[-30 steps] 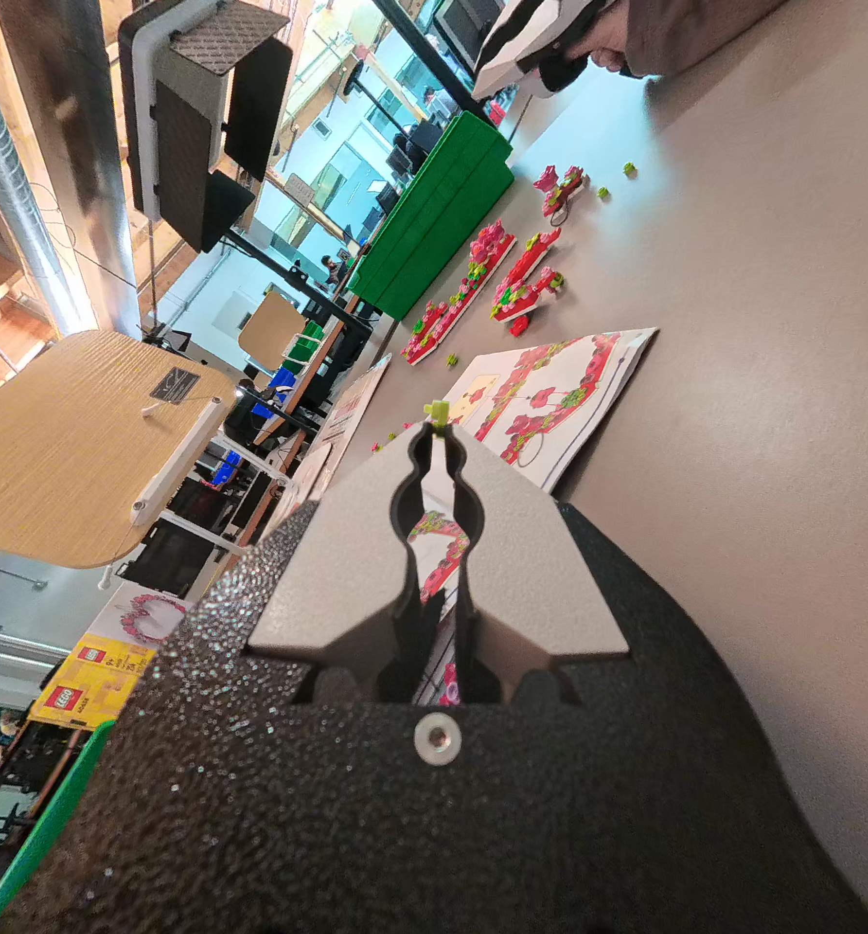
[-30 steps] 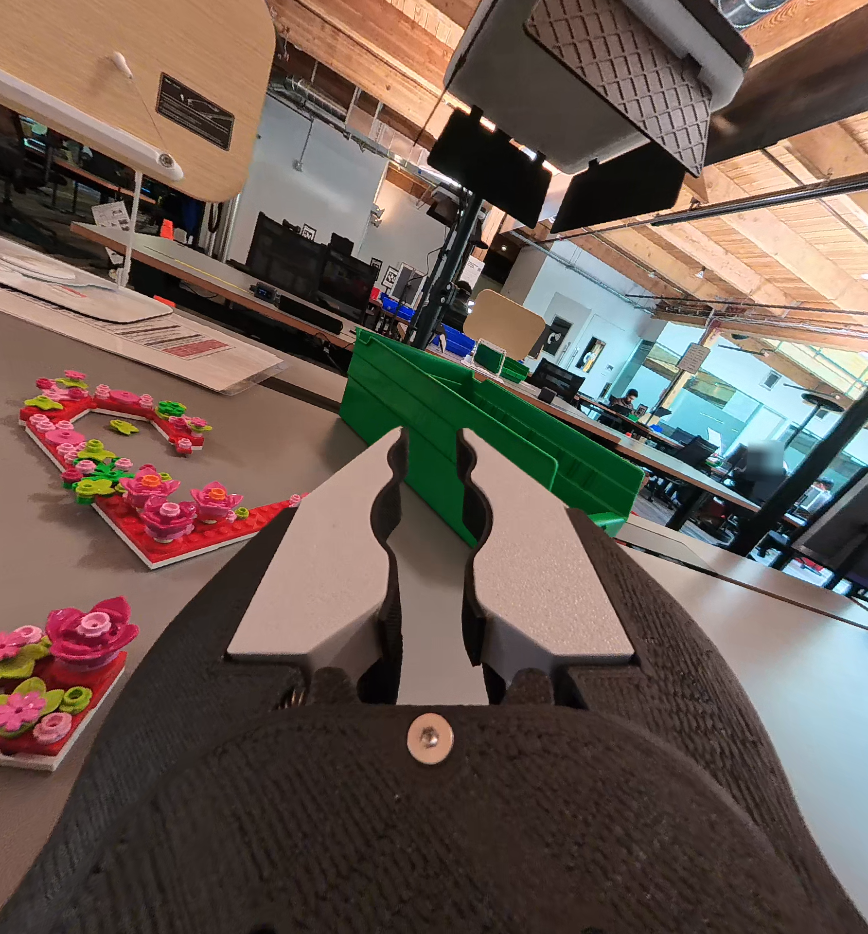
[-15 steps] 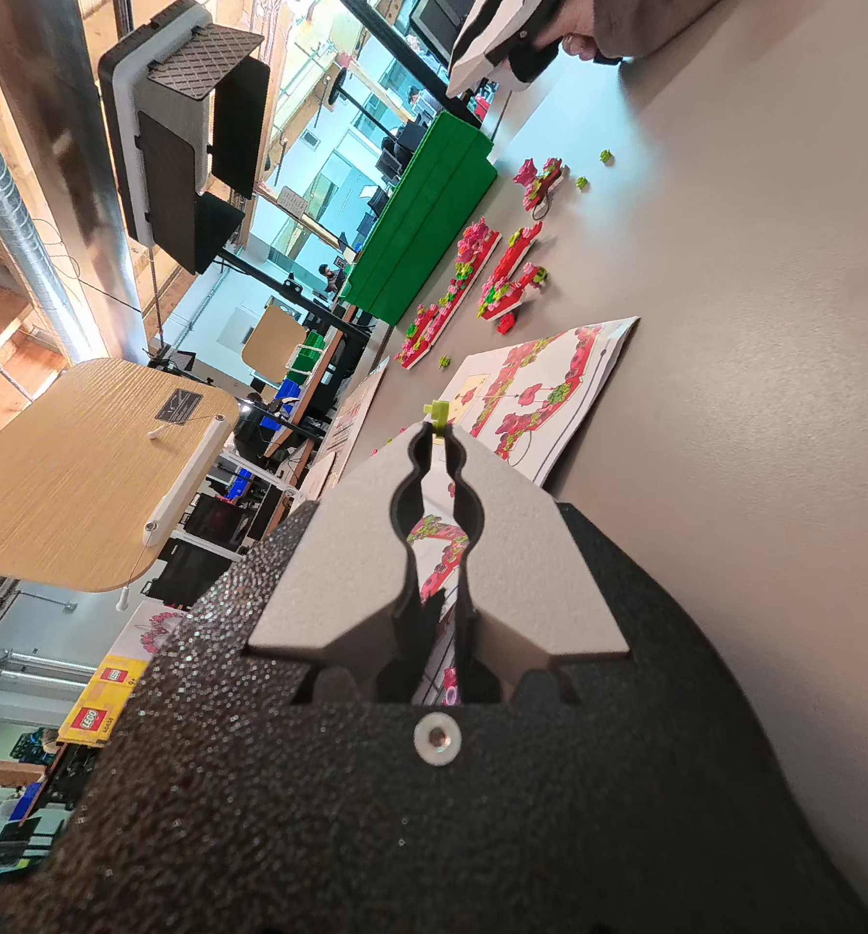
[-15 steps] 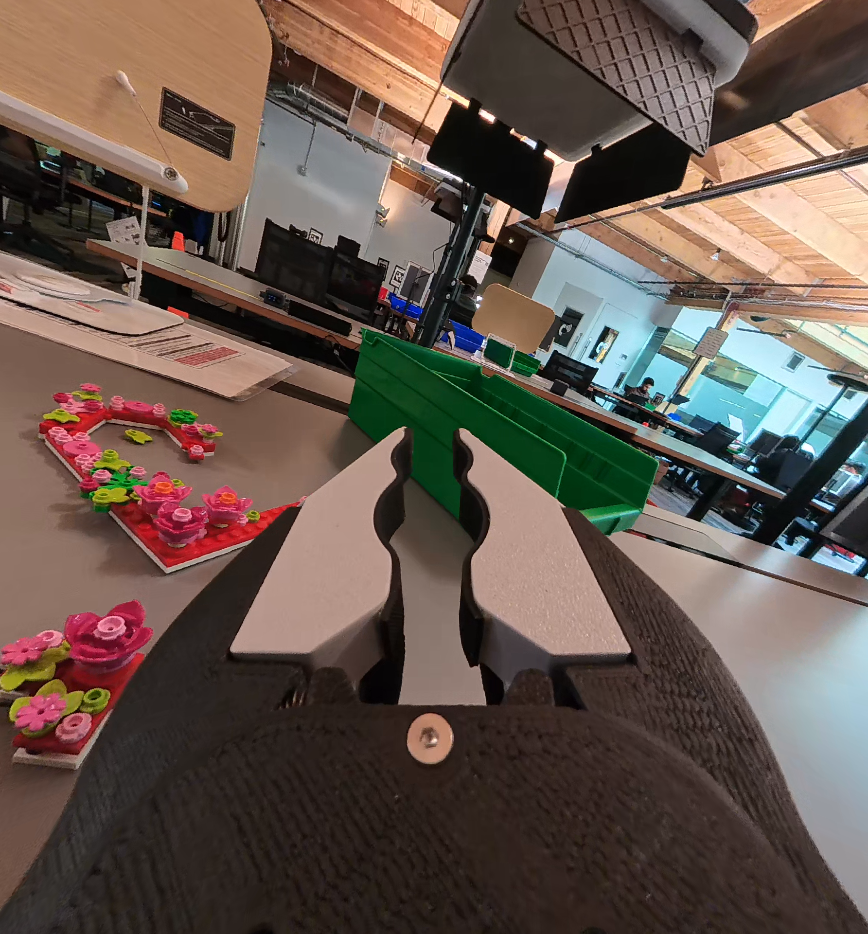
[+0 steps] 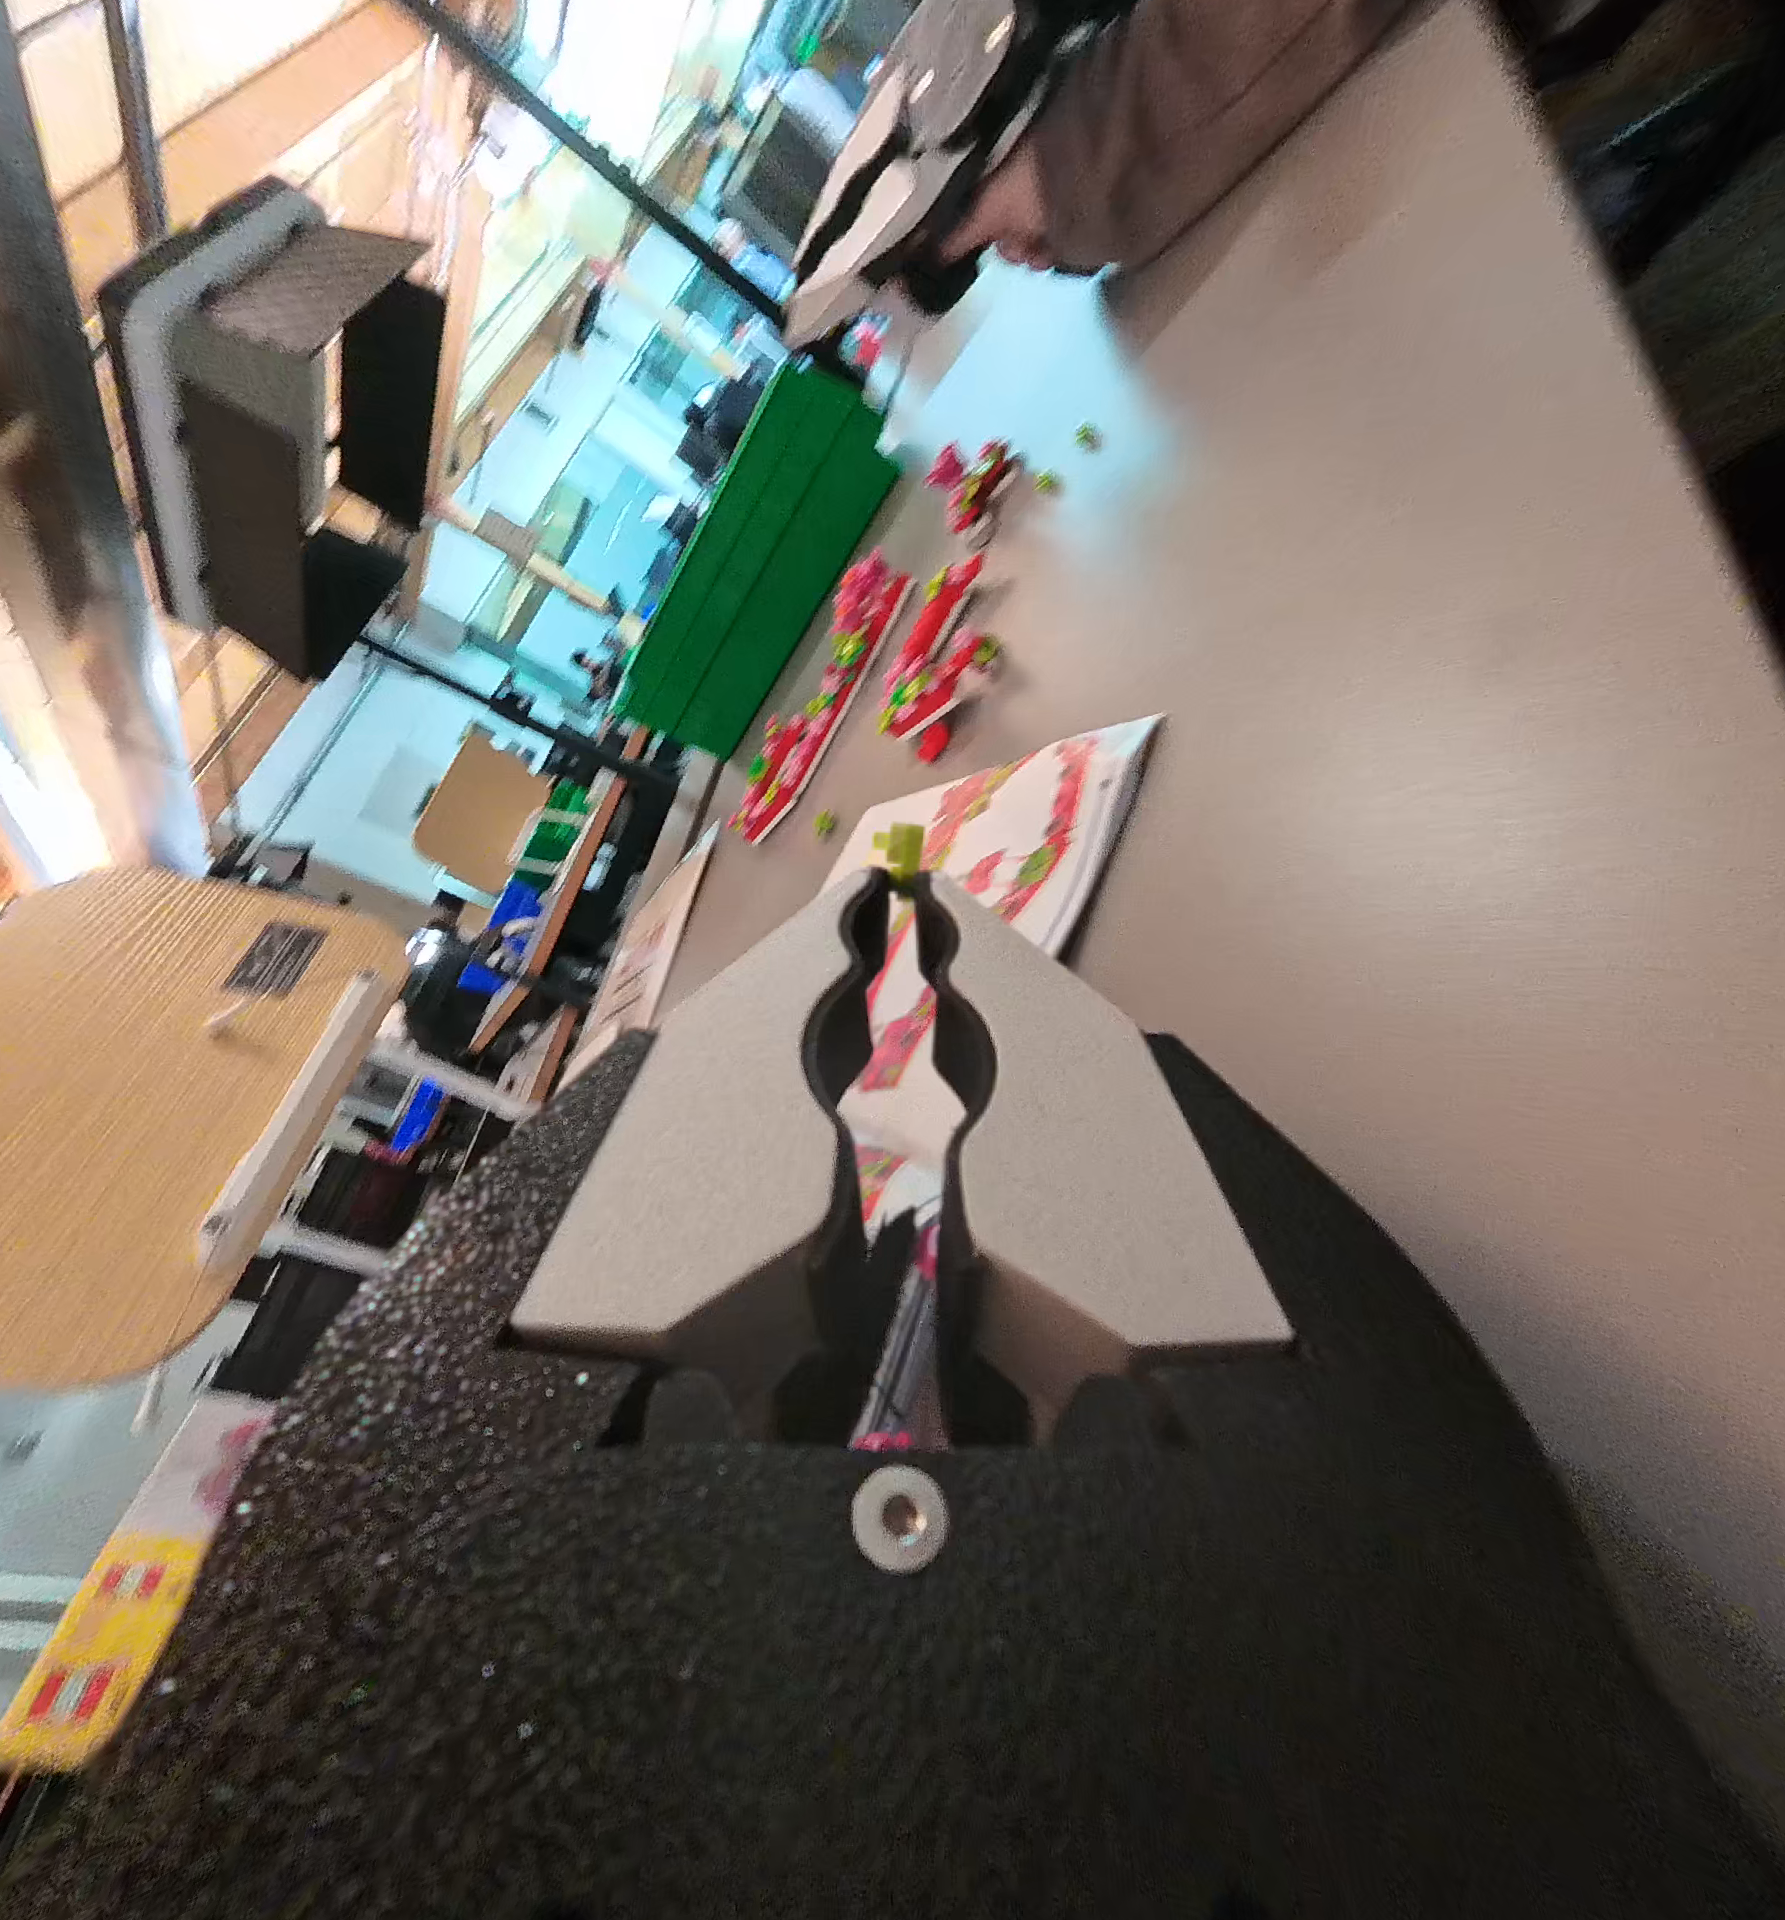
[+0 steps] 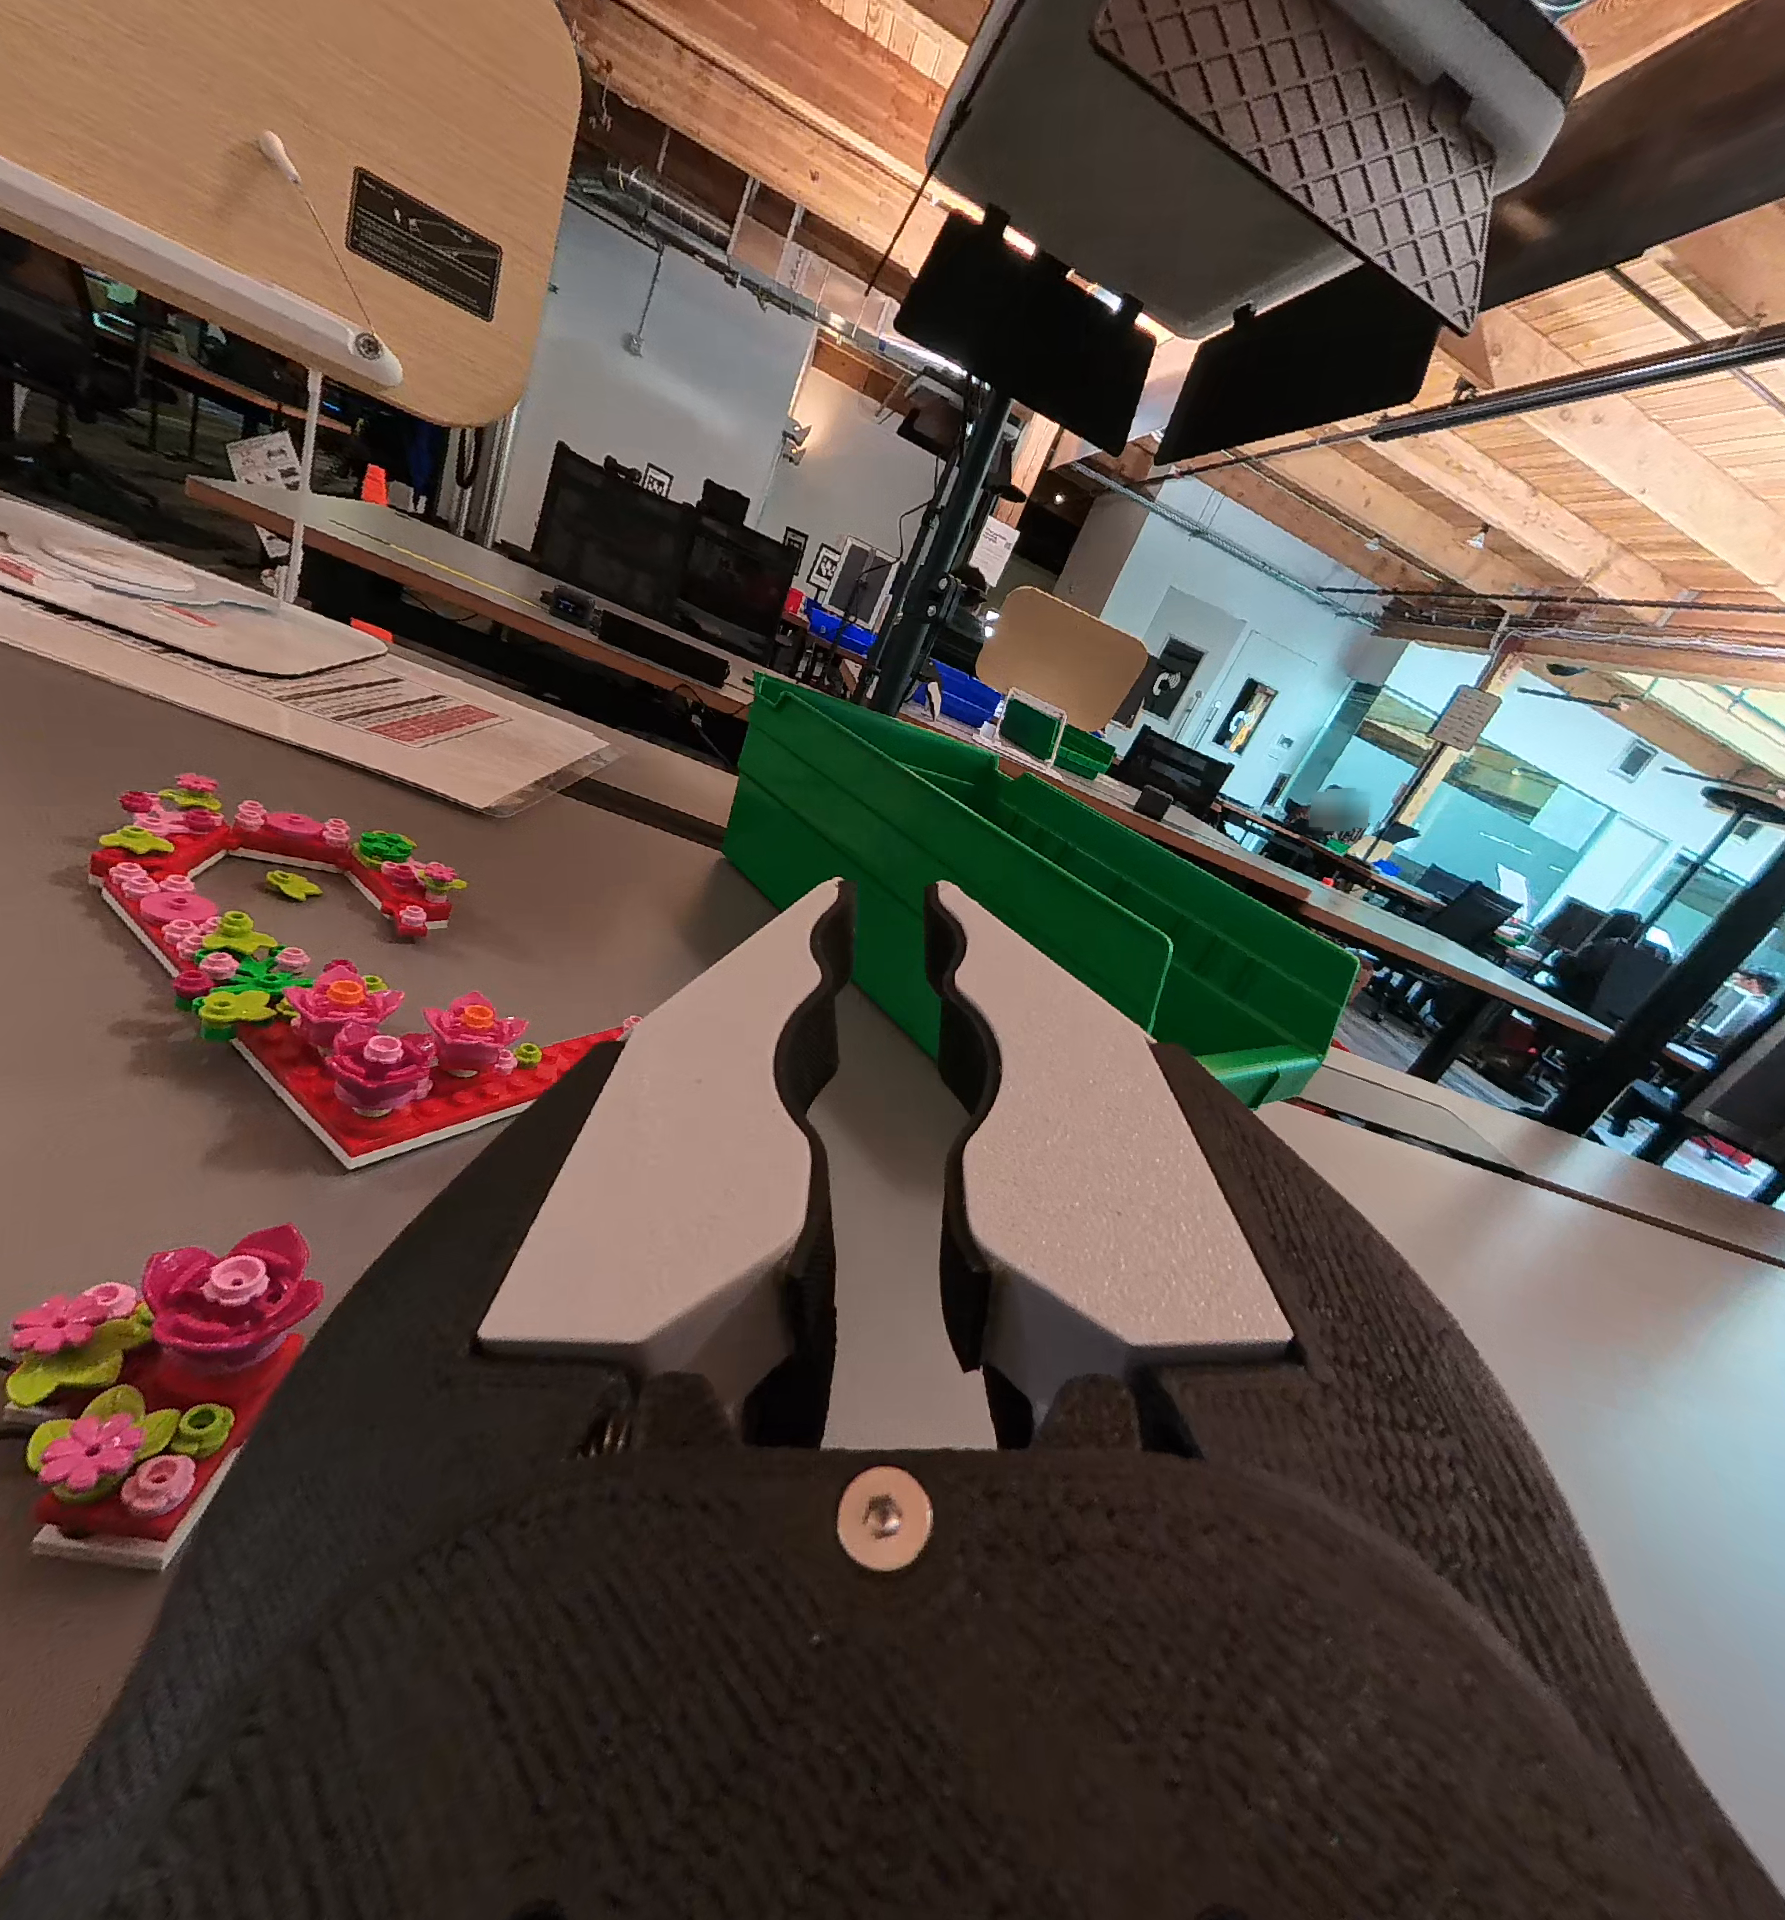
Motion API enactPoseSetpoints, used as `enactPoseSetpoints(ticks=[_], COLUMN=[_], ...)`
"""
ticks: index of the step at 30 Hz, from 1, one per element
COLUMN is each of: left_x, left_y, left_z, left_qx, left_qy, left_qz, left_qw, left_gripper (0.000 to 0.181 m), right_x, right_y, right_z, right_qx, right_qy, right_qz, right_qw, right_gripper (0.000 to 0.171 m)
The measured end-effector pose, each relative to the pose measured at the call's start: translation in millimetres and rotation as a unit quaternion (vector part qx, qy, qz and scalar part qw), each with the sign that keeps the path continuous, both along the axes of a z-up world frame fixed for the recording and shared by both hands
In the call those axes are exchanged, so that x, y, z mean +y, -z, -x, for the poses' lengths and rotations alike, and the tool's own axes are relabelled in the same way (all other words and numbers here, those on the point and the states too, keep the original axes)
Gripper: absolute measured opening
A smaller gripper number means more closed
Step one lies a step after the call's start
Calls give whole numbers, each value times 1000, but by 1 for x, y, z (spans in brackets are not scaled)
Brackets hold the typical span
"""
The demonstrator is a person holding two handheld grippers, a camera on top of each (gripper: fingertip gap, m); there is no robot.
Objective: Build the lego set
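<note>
My left gripper (image 5: 900, 881) is shut on a small lime green lego piece (image 5: 902, 844) and holds it in the air above the open instruction booklet (image 5: 1059, 800); this view is blurred. Beyond lie red lego plates with pink flowers (image 5: 846, 665), (image 5: 945, 649). In the right wrist view, my right gripper (image 6: 888, 896) is slightly open and empty, low over the grey table. To its left lie a large red flowered frame (image 6: 379, 1101) and a small red flowered plate (image 6: 140, 1403). The right gripper also shows far off in the left wrist view (image 5: 919, 135).
A green bin (image 6: 981, 873) stands just beyond the right gripper; it also shows in the left wrist view (image 5: 763, 561). A laminated sheet (image 6: 400, 717) lies at the table's far edge. A loose lime leaf (image 6: 293, 884) and small lime pieces (image 5: 1046, 480) lie about.
My left gripper has swung while keeping the lime piece, and its view has blurred and shifted. My right gripper has turned slightly left; its jaws have not changed.
</note>
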State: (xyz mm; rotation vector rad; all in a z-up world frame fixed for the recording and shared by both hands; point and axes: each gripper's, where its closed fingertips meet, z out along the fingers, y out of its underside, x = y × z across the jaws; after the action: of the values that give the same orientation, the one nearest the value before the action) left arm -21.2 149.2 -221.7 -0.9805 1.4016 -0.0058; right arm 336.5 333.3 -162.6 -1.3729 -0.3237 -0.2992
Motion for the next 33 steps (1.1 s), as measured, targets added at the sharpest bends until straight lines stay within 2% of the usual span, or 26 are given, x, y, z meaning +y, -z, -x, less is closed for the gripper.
enactPoseSetpoints(ticks=[4, 9, 29, 31, 33], left_x=[-23, -34, -28, -26, -25], left_y=[12, 17, 19, 19, 20], left_z=[-12, -16, -15, -14, -8], left_qx=[39, 52, 66, 70, 80], left_qy=[64, 94, 72, 64, 56], left_qz=[-6, -5, -27, -35, -44], left_qw=[997, 994, 995, 995, 994], left_gripper=[2, 2, 2, 2, 2], right_x=[0, -1, -2, -3, -9], right_y=[0, 0, 1, 1, -6], right_z=[0, 0, 2, 6, 22], right_qx=[-1, -4, -13, -16, -37], right_qy=[0, -2, -7, -20, -51], right_qz=[0, 1, 2, 2, -7], right_qw=[1000, 1000, 1000, 1000, 998], right_gripper=[11, 11, 10, 13, 27])
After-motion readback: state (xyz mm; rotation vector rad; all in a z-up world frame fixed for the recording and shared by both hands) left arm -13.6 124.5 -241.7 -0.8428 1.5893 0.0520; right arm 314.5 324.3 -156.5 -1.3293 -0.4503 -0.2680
